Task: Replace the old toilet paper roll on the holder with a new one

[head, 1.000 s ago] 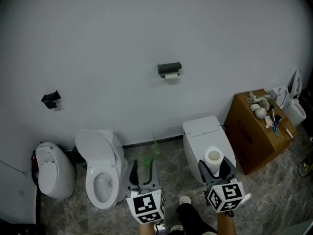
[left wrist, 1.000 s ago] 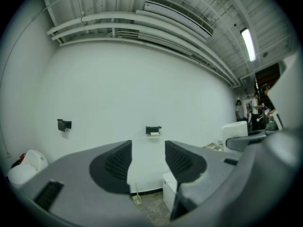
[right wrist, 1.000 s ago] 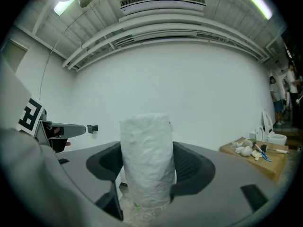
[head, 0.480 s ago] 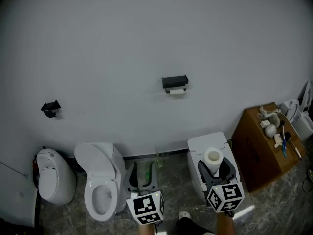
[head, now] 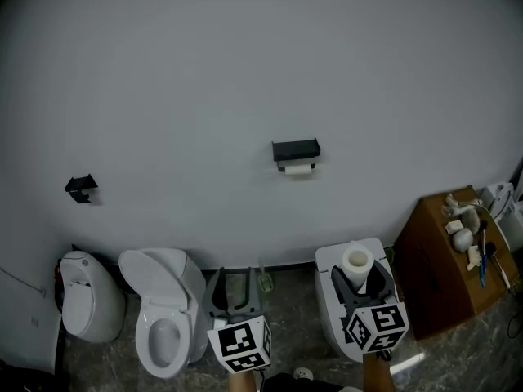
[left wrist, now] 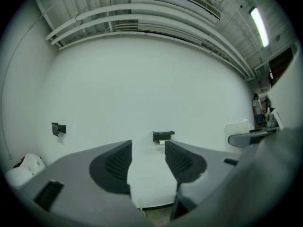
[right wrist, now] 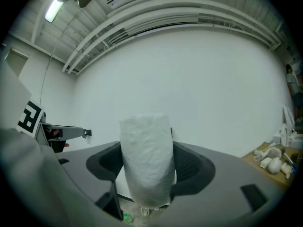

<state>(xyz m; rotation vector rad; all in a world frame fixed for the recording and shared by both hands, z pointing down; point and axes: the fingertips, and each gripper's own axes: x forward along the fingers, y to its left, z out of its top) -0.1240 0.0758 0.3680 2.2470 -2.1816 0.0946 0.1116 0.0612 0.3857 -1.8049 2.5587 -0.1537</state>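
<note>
A black holder hangs on the white wall, with the thin old roll under it; the left gripper view shows the same holder straight ahead between the jaws. My right gripper is shut on a full new toilet paper roll, held upright; in the right gripper view that new roll fills the gap between the jaws. My left gripper is open and holds nothing. Both grippers are low in the head view, well away from the wall.
An open toilet stands at lower left, a closed white toilet under the right gripper. A second black bracket is on the wall at left. A brown box with small items stands at right. A white bin is far left.
The view has tilted upward: the holder has dropped lower in the picture and the toilets and box have slid toward the bottom edge. Both grippers keep their places and states.
</note>
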